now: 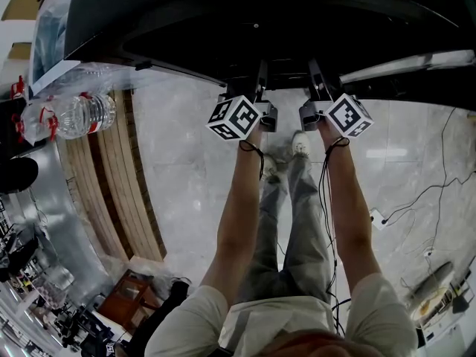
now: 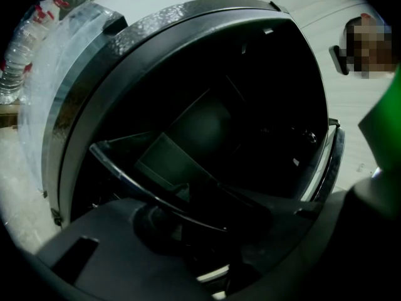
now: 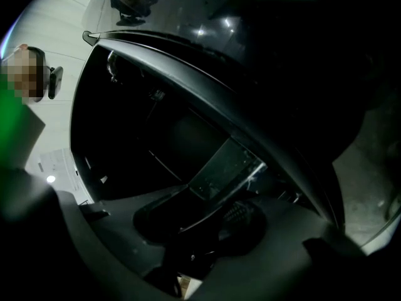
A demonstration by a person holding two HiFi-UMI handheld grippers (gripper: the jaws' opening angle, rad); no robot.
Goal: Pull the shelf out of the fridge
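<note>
The left tongs [image 1: 262, 84] reach into the open black fridge [image 1: 223, 21] at the far side. Seen along their own line, they are closed down on the black front rim of the dark glass shelf [image 2: 164, 158], which sits inside the cavity and is not yet drawn out. The right tongs [image 1: 316, 84] pinch that shelf [image 3: 225, 165] further right, with a ribbed pad pressed under its edge. The two grips are spaced apart, probably to keep the shelf level and stop it twisting in its runners as it slides toward the person. Around them, clear plastic water bottles with red labels [image 1: 71, 116] lie at the left beside pale wooden slats [image 1: 123, 192]. A grey marbled tile floor [image 1: 186, 177] spreads below, and thin black cables [image 1: 420, 195] trail at the right.
</note>
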